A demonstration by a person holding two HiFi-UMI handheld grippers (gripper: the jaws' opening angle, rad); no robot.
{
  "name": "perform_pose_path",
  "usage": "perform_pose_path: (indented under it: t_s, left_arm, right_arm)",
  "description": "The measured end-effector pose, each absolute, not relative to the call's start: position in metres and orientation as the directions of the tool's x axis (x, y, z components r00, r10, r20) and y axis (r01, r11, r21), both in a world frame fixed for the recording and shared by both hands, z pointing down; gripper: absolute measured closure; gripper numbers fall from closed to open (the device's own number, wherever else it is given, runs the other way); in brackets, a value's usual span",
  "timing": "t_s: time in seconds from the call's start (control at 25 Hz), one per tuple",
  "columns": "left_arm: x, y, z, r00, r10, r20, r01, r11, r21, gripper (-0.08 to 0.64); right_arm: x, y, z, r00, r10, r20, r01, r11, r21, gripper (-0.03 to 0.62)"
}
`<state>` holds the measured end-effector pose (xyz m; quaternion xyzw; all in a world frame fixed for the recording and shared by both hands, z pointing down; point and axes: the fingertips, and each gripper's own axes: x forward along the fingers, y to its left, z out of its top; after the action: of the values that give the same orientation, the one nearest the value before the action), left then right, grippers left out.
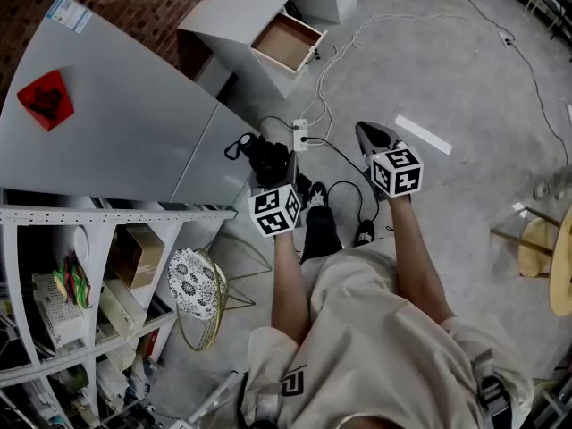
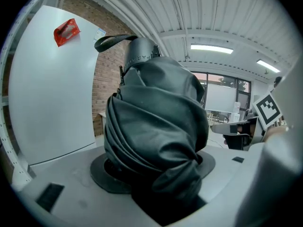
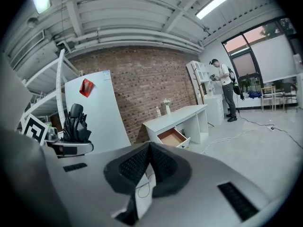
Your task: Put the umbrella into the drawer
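A folded black umbrella (image 2: 156,136) fills the left gripper view, its strap (image 2: 111,40) looping at the top. My left gripper (image 1: 273,172) is shut on the umbrella (image 1: 266,157) and holds it off the floor. The right gripper (image 1: 375,137) is level with it to the right, pads together and nothing between them; in its own view the pads meet (image 3: 149,162). The open drawer (image 1: 288,43) with a brown bottom sticks out of the white desk (image 1: 241,7) farther ahead. From the right gripper view the drawer (image 3: 173,137) is ahead and the umbrella (image 3: 75,124) off to the left.
A tall grey cabinet (image 1: 116,123) with a red sticker stands at the left, white shelving (image 1: 54,284) beside it. A power strip (image 1: 301,135) and cables lie on the floor ahead. A wire stool (image 1: 197,284) is near left, a wooden stool (image 1: 545,257) right. A person (image 3: 227,91) stands far off.
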<state>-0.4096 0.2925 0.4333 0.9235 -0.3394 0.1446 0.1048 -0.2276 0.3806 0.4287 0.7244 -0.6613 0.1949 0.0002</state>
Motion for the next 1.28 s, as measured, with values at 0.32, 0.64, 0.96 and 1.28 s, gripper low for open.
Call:
perform_pose_path:
  t_s: [0.32,0.64,0.96,1.28]
  left_arm:
    - [-0.372,0.228,0.435,0.781,-0.518,0.349,-0.57,-0.819,0.06,0.293]
    - [-0.33,0.167,0.445,0.842,-0.403,0.359,-0.469,-0.875,0.118,0.293]
    - [-0.32,0.079,0.45,0.847,-0.402,0.348,-0.474,-0.867,0.153,0.293]
    - [-0.308,0.025,0.466,0.855,-0.364,0.369,-0.451,-0.874,0.182,0.291]
  right_arm:
    - [-0.215,0.334,0.448,0.095,-0.924,0.37,-0.96,-0.184,-0.213,0.525]
    - [-0.191,0.273,0.459,0.152,-0.897,0.415,-0.949,-0.25,-0.194,0.525]
    - [-0.187,0.2,0.468,0.182,-0.868,0.461,-0.953,-0.271,-0.134,0.525]
    - [-0.17,0.174,0.478,0.26,-0.825,0.501,-0.93,-0.354,-0.1,0.525]
